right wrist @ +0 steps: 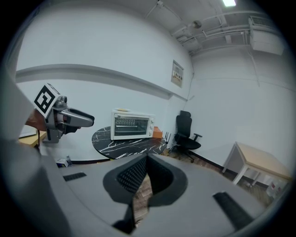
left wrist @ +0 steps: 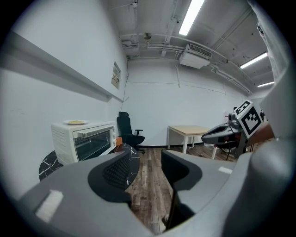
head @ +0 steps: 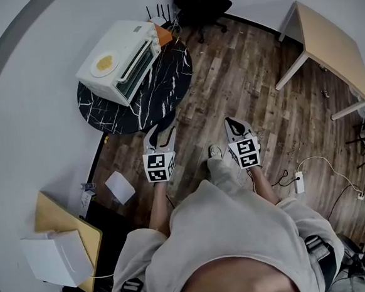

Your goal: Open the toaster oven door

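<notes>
A white toaster oven (head: 118,60) stands on a round black marble table (head: 160,97), its glass door shut and a plate with something yellow on its top. It also shows in the left gripper view (left wrist: 85,140) and in the right gripper view (right wrist: 132,125). My left gripper (head: 160,136) hangs over the wooden floor just short of the table's near edge, its jaws open and empty (left wrist: 145,167). My right gripper (head: 234,125) is held beside it, farther from the table, with its jaws shut on nothing (right wrist: 146,162). Neither gripper touches the oven.
An orange box (head: 163,34) sits next to the oven. A black office chair (head: 204,2) stands behind the table and a light wooden table (head: 328,42) at the right. A power strip (head: 298,182) and cables lie on the floor. A desk with papers (head: 58,246) is at lower left.
</notes>
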The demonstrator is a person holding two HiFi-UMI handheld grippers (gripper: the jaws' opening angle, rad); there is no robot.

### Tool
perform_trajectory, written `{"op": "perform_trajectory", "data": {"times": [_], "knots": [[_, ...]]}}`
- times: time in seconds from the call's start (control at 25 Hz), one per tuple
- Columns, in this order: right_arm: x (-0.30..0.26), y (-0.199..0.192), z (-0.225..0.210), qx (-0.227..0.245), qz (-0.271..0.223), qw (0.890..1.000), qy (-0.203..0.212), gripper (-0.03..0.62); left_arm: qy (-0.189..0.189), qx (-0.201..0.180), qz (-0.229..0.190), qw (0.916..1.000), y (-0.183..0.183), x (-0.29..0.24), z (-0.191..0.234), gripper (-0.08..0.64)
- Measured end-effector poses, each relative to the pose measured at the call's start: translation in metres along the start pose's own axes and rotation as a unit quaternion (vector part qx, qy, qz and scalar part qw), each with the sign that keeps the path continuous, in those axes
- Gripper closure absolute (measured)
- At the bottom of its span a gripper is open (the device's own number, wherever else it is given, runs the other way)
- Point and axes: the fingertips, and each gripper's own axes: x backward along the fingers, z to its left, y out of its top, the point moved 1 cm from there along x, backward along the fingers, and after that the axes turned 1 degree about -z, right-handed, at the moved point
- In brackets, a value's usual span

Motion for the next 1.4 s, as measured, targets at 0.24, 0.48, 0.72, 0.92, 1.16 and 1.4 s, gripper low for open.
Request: {"op": "perform_trajectory", "data": {"times": [0.24, 0.48, 0.72, 0.92, 1.16, 1.4], "knots": [[-0.022, -0.001, -0.018, -0.011, 0.002, 1.000, 0.000, 0.578, 0.001, -0.007, 0.003, 1.0000, 0.007, -0.029, 0.009, 0.339], [-0.065, 0.000, -0.047, -0.011, 0.002, 1.000, 0.014, 0.578, 0.014, -0.003, 0.009, 0.9999, 0.015, -0.074, 0.024, 0.339], [-0.111, 0.018, -0.088, -0.010, -0.006, 1.000, 0.026, 0.578, 0.030, -0.005, 0.009, 0.9995, 0.036, -0.123, 0.040, 0.339], [-0.149, 0.033, -0.125, -0.005, -0.009, 0.999, 0.036, 0.578, 0.043, 0.000, 0.013, 0.9990, 0.051, -0.169, 0.052, 0.339], [-0.195, 0.046, -0.170, -0.004, -0.007, 0.998, 0.054, 0.578, 0.052, 0.001, 0.020, 0.9984, 0.071, -0.225, 0.060, 0.339], [-0.237, 0.058, -0.208, -0.003, -0.010, 0.997, 0.071, 0.578, 0.065, 0.004, 0.031, 0.9974, 0.084, -0.274, 0.069, 0.339]]}}
